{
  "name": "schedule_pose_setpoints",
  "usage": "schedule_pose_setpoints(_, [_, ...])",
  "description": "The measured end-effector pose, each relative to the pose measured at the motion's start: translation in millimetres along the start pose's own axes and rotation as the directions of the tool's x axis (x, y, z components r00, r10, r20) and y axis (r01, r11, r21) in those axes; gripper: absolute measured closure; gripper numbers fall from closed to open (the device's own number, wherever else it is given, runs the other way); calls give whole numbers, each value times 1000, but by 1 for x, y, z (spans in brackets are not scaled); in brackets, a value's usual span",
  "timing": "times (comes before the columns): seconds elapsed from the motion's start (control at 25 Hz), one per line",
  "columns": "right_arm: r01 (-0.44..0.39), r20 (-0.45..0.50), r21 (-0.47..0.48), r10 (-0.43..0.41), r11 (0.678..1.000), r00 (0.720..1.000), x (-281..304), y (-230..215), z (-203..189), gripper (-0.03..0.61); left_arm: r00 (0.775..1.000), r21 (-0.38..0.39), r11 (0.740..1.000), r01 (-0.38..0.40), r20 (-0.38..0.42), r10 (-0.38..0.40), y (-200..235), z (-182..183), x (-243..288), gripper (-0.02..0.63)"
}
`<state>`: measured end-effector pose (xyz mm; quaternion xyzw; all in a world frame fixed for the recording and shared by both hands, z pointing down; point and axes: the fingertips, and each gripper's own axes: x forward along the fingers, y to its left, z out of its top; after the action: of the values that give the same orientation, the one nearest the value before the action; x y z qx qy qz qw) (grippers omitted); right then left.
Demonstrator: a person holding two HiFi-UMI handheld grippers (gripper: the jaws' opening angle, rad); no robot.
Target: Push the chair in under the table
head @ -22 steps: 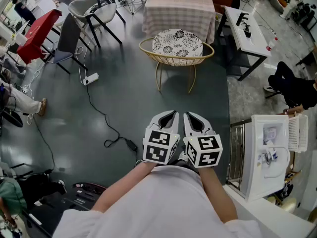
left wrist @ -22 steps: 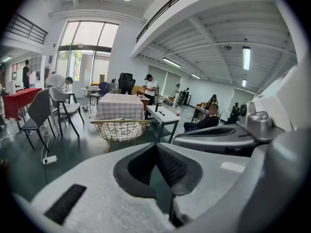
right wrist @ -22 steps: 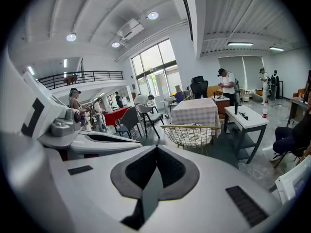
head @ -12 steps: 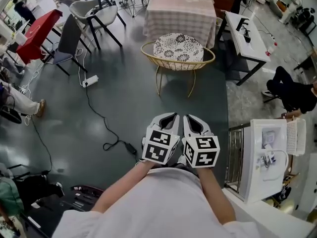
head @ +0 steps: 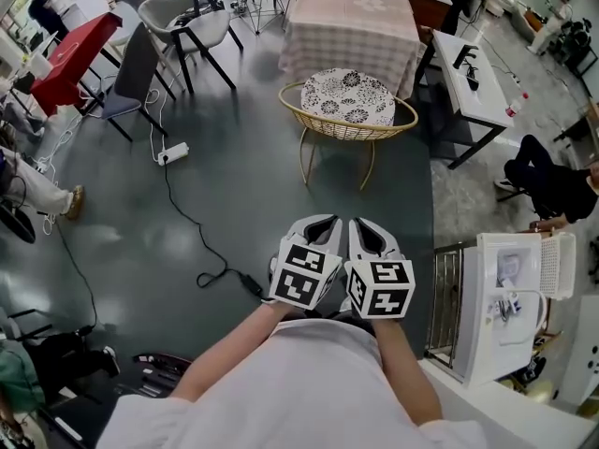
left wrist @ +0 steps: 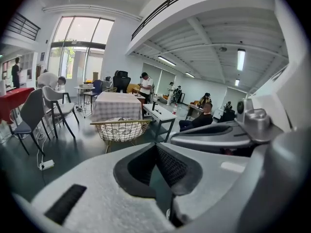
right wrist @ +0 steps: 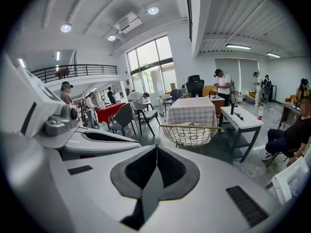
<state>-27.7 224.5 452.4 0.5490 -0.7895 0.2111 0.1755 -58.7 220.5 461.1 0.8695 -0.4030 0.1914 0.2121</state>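
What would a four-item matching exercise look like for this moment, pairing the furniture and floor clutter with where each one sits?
Things:
1. wire chair
2. checked-cloth table
3. power strip
4. white desk

Places:
A. lying on the floor, left of the chair
B. just beyond the chair
C. right of the chair and the table
D. standing on open floor, patterned cushion on its seat

Pairs: 1-D; 2-B; 3-A; 4-C
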Motion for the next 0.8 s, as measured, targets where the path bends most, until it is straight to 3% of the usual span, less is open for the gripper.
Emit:
schedule_pose_setpoints(0.4, [29,-10,8,-28,1000,1000,12,12,5,574,1000,-2,1000,-11,-8,11,25,-1,-13,609])
schedule_pose_setpoints(0.8, [3,-41,1,-3,1000,999,35,-8,-1,574,998,21,999,-30,-51,31,33,-1,18,609])
